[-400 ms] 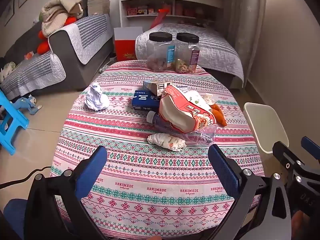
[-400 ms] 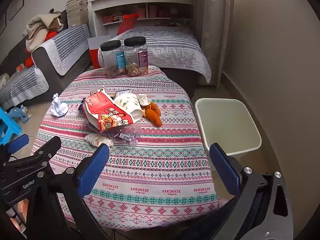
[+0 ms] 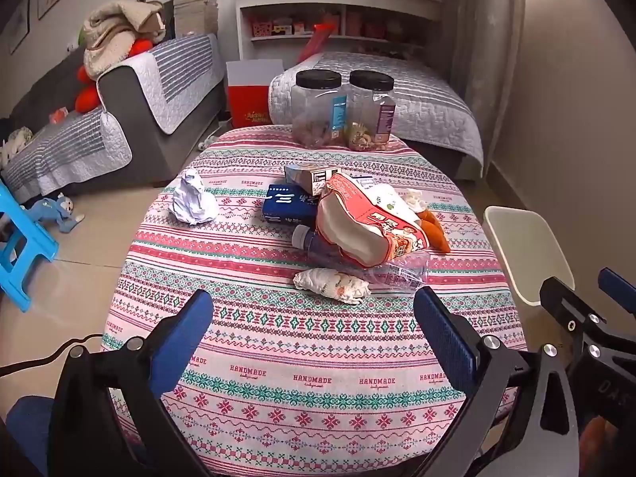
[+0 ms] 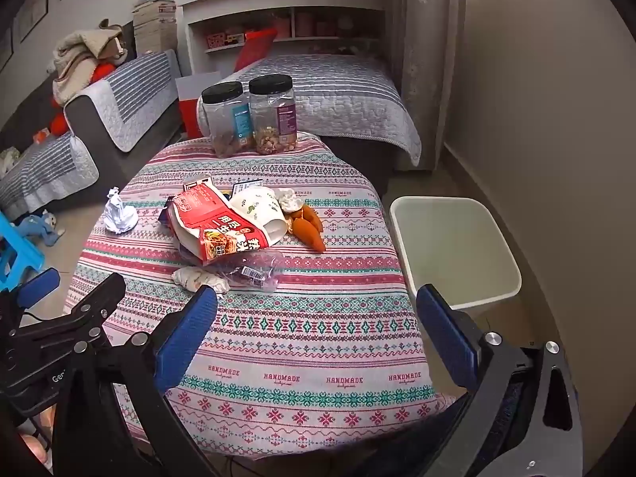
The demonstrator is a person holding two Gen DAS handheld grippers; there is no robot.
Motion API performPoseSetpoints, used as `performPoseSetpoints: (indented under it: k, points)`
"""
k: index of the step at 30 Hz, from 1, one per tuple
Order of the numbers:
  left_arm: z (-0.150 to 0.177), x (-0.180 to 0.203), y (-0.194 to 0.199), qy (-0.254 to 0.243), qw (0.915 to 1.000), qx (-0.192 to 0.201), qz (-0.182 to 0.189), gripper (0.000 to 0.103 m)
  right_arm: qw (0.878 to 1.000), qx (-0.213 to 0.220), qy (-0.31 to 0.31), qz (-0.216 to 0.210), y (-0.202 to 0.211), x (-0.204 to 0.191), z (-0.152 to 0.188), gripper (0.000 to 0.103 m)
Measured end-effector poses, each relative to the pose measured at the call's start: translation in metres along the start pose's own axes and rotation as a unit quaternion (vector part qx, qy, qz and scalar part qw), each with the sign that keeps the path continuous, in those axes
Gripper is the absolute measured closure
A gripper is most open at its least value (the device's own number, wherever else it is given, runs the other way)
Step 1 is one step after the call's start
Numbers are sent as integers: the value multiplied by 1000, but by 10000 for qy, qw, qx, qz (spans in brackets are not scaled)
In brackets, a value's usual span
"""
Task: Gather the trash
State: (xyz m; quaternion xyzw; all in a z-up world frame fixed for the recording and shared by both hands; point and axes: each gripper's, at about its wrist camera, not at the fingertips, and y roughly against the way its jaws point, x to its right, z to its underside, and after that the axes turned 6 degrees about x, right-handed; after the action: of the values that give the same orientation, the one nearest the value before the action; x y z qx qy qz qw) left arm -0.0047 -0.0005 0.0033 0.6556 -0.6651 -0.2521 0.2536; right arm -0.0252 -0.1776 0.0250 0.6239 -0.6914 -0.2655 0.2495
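Hovering: left gripper [image 3: 312, 318] and right gripper [image 4: 316, 314], both spread wide, empty
Trash: red wrapper [image 4: 210, 226] mid-table
Bin: white bin [image 4: 457, 246], right of table

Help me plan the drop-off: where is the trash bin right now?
The white trash bin stands on the floor beside the table's right edge in the right wrist view, nearest the orange peels; it looks empty.

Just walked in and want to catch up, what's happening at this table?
A person holds a hand-held gripper in each hand over a table of litter. Both the left hand-held gripper and the right hand-held gripper are open and hold nothing. A red snack bag, plastic bottle, crumpled paper and a wrapper lie untouched. The white bin beside the table looks empty.
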Motion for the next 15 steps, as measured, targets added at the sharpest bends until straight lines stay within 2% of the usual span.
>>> performPoseSetpoints:
  k: [15]
  points:
    - [3, 0, -4, -5, 10000, 61, -38, 5, 9999, -12, 32, -130, -6, -3, 7, 7]
